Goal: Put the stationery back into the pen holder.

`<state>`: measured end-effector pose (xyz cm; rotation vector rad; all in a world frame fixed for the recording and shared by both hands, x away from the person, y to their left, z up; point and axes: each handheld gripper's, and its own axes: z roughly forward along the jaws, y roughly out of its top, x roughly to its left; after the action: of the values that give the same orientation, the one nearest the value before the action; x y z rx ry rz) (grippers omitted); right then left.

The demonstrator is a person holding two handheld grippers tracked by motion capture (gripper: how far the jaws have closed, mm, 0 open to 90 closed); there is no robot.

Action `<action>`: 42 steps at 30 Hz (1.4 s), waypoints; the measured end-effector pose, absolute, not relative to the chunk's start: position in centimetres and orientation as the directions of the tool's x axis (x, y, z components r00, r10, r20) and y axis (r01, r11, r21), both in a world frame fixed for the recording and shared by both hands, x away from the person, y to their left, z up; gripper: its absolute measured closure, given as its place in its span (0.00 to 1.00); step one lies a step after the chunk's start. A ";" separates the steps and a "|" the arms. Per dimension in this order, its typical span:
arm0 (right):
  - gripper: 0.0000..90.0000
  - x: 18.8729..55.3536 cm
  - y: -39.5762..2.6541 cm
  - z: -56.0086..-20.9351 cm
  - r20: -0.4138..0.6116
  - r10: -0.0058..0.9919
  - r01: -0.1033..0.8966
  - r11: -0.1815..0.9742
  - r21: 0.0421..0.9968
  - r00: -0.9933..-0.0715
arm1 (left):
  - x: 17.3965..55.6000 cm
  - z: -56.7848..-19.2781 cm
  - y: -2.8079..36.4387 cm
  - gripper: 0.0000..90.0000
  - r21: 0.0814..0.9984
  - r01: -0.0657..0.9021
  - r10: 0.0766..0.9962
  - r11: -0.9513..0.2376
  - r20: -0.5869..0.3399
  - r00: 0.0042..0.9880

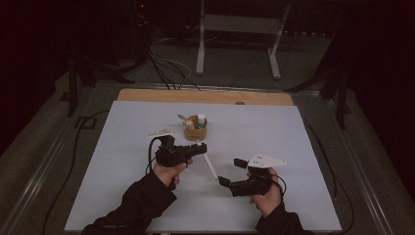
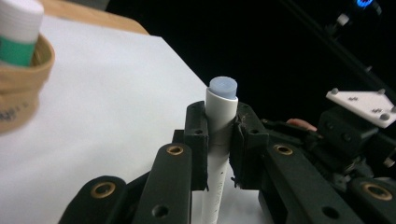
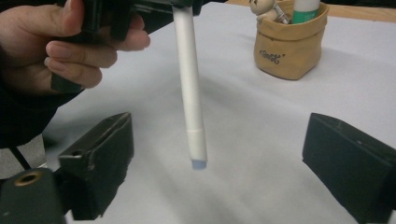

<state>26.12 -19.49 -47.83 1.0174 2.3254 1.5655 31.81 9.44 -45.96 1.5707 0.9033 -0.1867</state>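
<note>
L gripper pinches the white pen near 1 end, held above the table; R gripper has its 2 jaws spread wide, clear of the pen tip. Prob next: carry it to the brown pouch, keep grip firm, drop in upright. Pouch contents hard to ID.

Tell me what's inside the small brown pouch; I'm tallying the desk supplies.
Sticking out of the brown pouch are a white-and-green glue stick and a small bear figure beside a thin pen-like item. Anything deeper is hidden by the pouch wall.
</note>
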 end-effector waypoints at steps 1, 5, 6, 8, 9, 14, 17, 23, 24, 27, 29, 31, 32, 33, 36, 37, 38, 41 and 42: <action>0.03 26.1 -19.6 -47.8 0.236 0.603 0.446 0.226 0.866 -0.762 | 31.8 -45.8 9.4 0.88 0.782 0.622 0.445 0.047 -0.574 0.688; 0.02 26.1 -19.9 -48.0 0.235 0.593 0.448 0.241 0.861 -0.770 | 31.8 -45.2 9.5 0.88 0.807 0.590 0.461 0.016 -0.530 0.712; 0.02 26.1 -19.9 -48.0 0.232 0.595 0.450 0.249 0.858 -0.770 | 31.8 -45.1 9.5 0.88 0.814 0.580 0.466 0.011 -0.518 0.718; 0.02 26.1 -20.1 -48.2 0.241 0.587 0.463 0.263 0.846 -0.773 | 31.9 -44.9 9.6 0.88 0.824 0.567 0.472 0.000 -0.500 0.726; 0.02 26.0 -20.1 -48.3 0.243 0.587 0.467 0.265 0.844 -0.772 | 31.9 -44.8 9.7 0.88 0.827 0.563 0.475 -0.001 -0.495 0.728; 0.01 25.8 -20.3 -48.5 0.238 0.569 0.466 0.296 0.834 -0.787 | 32.0 -44.3 9.9 0.88 0.845 0.534 0.491 -0.030 -0.453 0.744; 0.01 25.7 -20.4 -48.6 0.234 0.567 0.467 0.308 0.829 -0.790 | 32.2 -44.1 10.0 0.88 0.852 0.521 0.499 -0.039 -0.435 0.749; 0.01 25.6 -20.3 -48.9 0.223 0.575 0.461 0.308 0.832 -0.787 | 32.5 -43.5 10.1 0.88 0.866 0.497 0.517 -0.061 -0.398 0.758; 0.01 25.6 -20.3 -48.9 0.216 0.578 0.454 0.307 0.836 -0.787 | 32.6 -43.4 10.1 0.88 0.869 0.490 0.521 -0.067 -0.389 0.760; 0.01 25.7 -20.3 -48.9 0.220 0.575 0.456 0.306 0.836 -0.788 | 32.9 -43.0 10.2 0.88 0.876 0.476 0.529 -0.079 -0.368 0.765; 0.01 25.8 -20.4 -49.0 0.223 0.572 0.460 0.311 0.832 -0.790 | 33.1 -42.8 10.3 0.88 0.878 0.471 0.532 -0.079 -0.363 0.765; 0.01 25.9 -20.4 -49.1 0.228 0.565 0.463 0.315 0.829 -0.793 | 33.3 -42.5 10.4 0.88 0.880 0.469 0.533 -0.078 -0.361 0.765; 0.01 25.9 -20.4 -49.1 0.226 0.564 0.458 0.311 0.832 -0.794 | 33.4 -42.4 10.5 0.88 0.882 0.465 0.535 -0.075 -0.358 0.765; 0.01 25.9 -20.4 -49.1 0.234 0.561 0.459 0.300 0.836 -0.794 | 33.5 -42.2 10.5 0.88 0.886 0.456 0.536 -0.084 -0.345 0.771; 0.01 25.8 -20.5 -49.1 0.228 0.562 0.449 0.292 0.844 -0.795 | 33.9 -41.6 10.5 0.88 0.892 0.443 0.538 -0.092 -0.330 0.776; 0.01 25.8 -20.5 -49.0 0.225 0.566 0.446 0.289 0.847 -0.793 | 33.9 -41.5 10.5 0.88 0.894 0.438 0.540 -0.095 -0.324 0.777; 0.01 25.8 -20.5 -49.0 0.220 0.568 0.443 0.291 0.848 -0.793 | 34.1 -41.3 10.5 0.88 0.895 0.435 0.537 -0.096 -0.322 0.780; 0.01 25.9 -20.5 -49.0 0.219 0.569 0.444 0.292 0.847 -0.792 | 34.3 -40.9 10.5 0.88 0.899 0.427 0.538 -0.099 -0.313 0.783; 0.01 25.8 -20.5 -49.0 0.219 0.567 0.440 0.288 0.851 -0.794 | 34.5 -40.7 10.5 0.88 0.901 0.423 0.537 -0.099 -0.310 0.785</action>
<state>25.85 -20.53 -48.99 0.9512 2.4171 1.5323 34.47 10.47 -40.66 1.7237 0.7559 0.1125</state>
